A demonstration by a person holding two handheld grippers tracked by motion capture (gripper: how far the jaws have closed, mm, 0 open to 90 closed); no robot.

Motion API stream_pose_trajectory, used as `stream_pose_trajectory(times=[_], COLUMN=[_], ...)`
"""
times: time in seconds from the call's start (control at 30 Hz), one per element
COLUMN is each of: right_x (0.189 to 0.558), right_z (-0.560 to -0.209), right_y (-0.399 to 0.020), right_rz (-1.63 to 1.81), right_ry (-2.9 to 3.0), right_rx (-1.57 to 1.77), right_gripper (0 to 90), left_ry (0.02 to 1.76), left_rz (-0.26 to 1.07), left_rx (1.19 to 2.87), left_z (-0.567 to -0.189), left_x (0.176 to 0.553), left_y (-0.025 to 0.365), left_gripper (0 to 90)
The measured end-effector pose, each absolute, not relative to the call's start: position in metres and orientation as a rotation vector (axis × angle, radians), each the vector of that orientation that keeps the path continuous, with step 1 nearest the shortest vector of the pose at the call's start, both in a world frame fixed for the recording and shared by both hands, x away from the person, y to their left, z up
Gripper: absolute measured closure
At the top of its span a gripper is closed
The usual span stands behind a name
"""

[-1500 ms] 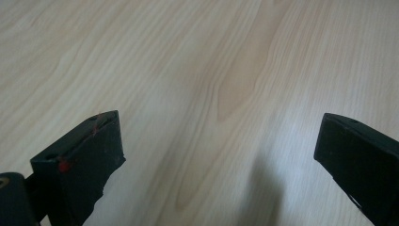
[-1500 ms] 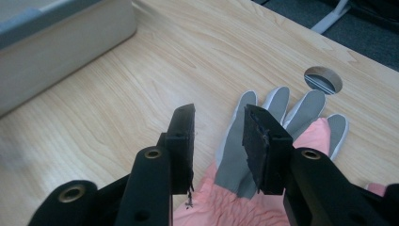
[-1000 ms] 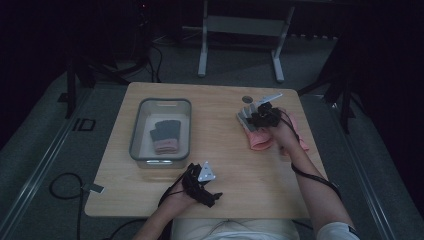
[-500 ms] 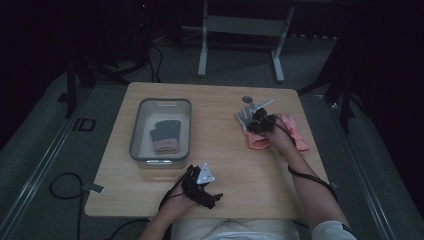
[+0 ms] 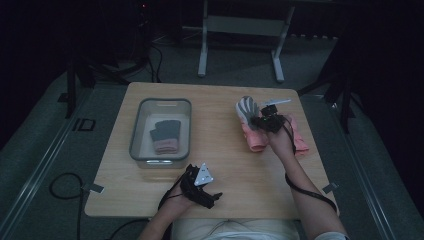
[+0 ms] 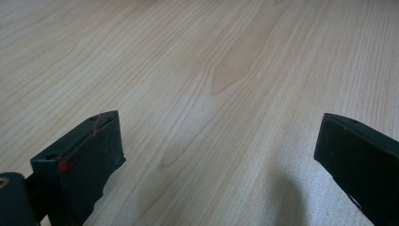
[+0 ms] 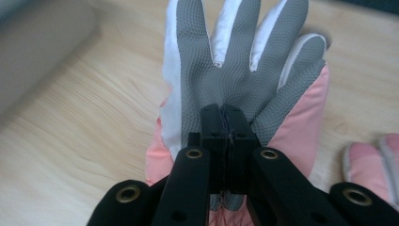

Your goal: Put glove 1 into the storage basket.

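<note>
Two tongs, two stories: the right tongs (image 7: 229,123) have just snapped closed on the pink-and-grey glove (image 7: 235,61), raising it off the table (image 5: 220,145) toward the bin (image 5: 161,106); the left tongs (image 6: 214,155) rest wide, empty.

Right claw (image 5: 260,118) jaws closed on grey-palmed glove (image 5: 247,108); glove now lifted, shifted left off pink glove (image 5: 255,140).
</note>
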State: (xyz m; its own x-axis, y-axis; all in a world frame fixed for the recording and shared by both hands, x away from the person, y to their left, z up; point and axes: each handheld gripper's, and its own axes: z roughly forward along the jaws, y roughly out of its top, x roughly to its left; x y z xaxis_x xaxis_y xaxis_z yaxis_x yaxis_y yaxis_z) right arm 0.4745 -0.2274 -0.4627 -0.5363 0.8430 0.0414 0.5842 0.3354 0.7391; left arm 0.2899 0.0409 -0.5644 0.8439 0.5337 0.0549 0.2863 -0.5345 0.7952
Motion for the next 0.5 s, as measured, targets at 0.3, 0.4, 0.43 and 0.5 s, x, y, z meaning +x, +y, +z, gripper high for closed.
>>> stream_pose_trajectory(times=[0.3,0.4,0.43,0.5], right_x=[0.396,0.384,0.381,0.376], right_z=[-0.422,-0.427,-0.43,-0.439], right_y=[-0.217,-0.21,-0.207,-0.204], right_rz=[1.151,1.155,1.153,1.153], right_ry=[2.091,2.102,2.102,2.092], right_rx=[1.368,1.393,1.402,1.435], right_gripper=[88.7,88.7,88.7,88.7], left_ry=[0.582,0.564,0.563,0.565], left_rz=[0.42,0.452,0.45,0.436], left_rx=[2.146,2.116,2.11,2.104], left_z=[-0.564,-0.564,-0.564,-0.564], left_x=[0.287,0.285,0.284,0.284], left_y=[0.041,0.043,0.043,0.044], left_gripper=[1.5,1.5,1.5,1.5])
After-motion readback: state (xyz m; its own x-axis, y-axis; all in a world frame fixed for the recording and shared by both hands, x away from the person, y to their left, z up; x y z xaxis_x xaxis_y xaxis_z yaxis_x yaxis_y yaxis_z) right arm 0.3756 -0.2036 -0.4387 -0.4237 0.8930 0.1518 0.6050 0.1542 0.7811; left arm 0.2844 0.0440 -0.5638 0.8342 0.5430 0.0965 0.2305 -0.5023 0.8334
